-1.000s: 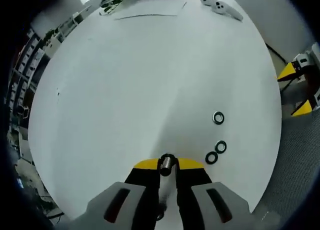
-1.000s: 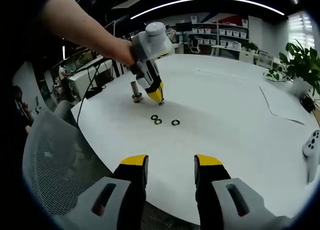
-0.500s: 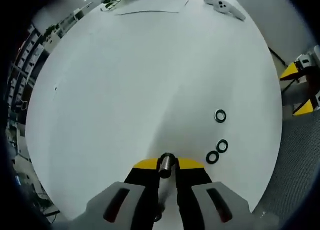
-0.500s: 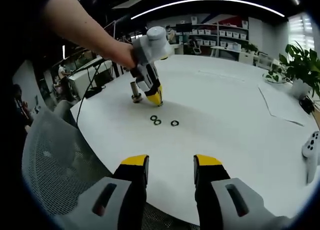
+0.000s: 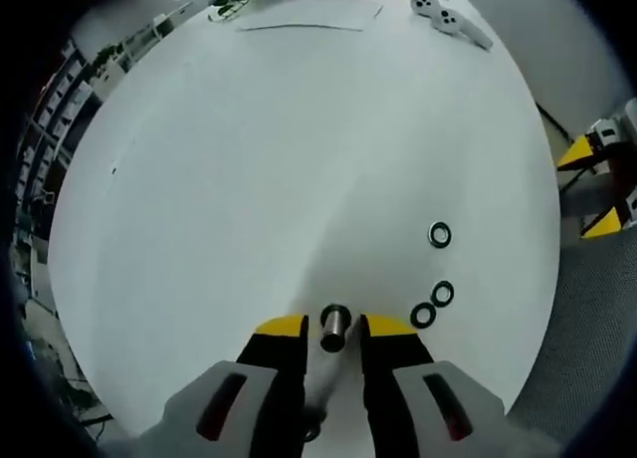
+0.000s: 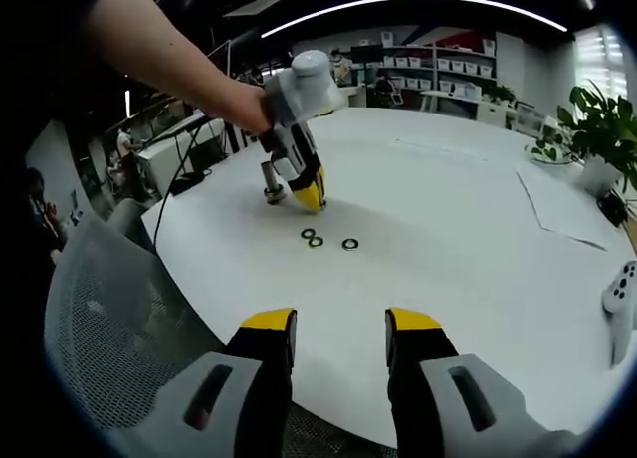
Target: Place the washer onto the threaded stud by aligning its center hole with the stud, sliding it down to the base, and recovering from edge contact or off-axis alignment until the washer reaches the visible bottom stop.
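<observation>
A metal threaded stud (image 5: 333, 327) stands on the white round table (image 5: 249, 179). My left gripper (image 5: 333, 325) is open, one yellow-tipped jaw on each side of the stud with a narrow gap to it. Three dark washers (image 5: 439, 235) (image 5: 443, 293) (image 5: 423, 315) lie flat to the right of the stud. In the right gripper view the stud (image 6: 270, 182) stands just behind the left gripper (image 6: 305, 187), which a person's hand holds, and the washers (image 6: 316, 241) lie in front of it. My right gripper (image 6: 338, 329) is open and holds nothing, low over the table's near edge.
White game controllers (image 5: 453, 20) and a paper sheet (image 5: 299, 25) lie at the table's far side. A potted plant (image 6: 597, 129) stands at the right. A mesh chair (image 6: 100, 309) is beside the table edge. The right gripper (image 5: 597, 189) shows beyond the rim.
The left jaws, earlier shut on the stud, have parted and now stand apart on either side of it. The right gripper has stayed still.
</observation>
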Available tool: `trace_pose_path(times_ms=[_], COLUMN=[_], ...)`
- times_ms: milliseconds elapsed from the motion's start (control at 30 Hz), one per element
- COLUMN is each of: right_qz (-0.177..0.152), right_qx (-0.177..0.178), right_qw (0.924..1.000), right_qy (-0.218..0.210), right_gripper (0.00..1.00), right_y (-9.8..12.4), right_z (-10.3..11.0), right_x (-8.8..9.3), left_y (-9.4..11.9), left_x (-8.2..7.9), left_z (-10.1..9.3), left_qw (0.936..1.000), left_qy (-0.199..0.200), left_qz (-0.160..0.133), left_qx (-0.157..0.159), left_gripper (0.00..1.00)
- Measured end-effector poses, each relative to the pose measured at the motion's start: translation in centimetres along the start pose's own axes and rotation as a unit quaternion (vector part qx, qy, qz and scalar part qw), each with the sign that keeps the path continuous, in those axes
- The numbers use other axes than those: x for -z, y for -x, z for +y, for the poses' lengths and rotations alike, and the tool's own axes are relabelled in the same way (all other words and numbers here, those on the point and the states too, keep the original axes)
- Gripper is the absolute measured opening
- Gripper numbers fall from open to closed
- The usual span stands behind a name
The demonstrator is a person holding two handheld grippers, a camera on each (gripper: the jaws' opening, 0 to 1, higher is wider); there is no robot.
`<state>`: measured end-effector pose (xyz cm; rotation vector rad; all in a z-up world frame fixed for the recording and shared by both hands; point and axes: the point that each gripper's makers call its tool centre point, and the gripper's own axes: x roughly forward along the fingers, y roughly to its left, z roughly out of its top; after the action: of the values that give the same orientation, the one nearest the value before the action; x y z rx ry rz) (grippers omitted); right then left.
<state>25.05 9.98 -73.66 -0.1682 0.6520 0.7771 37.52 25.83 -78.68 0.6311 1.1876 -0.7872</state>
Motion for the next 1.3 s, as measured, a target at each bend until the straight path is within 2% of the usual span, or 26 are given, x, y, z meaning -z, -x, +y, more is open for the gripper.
trace_pose_path(times_ms=[167,433,767,1300], right_qz=[0.001,0.001,0.001,-0.002], right_qx=[-0.001,0.000,0.000,0.003], right_qw=[1.0000,1.0000,1.0000,1.0000], right_qy=[0.001,0.003,0.002,0.000], right_gripper=[0.38,0.38,0.38,0.38], right_y=[0.0,0.0,0.0,0.0], right_z=[0.0,0.0,0.0,-0.1], right_x=[0.0,0.1,0.0,0.0], left_y=[0.3,0.3,0.7,0.4], left_x=[0.0,0.8,1.3,1.9], left_z=[-0.1,-0.7,-1.6,-4.2], left_qw=[0.9999,0.9999,0.9998,0.9996], left_qy=[-0.002,0.012,0.010,0.015], left_qz=[-0.012,-0.007,-0.012,-0.012], left_qx=[-0.003,0.007,0.008,0.022], left_gripper=[0.20,0.25,0.27,0.28])
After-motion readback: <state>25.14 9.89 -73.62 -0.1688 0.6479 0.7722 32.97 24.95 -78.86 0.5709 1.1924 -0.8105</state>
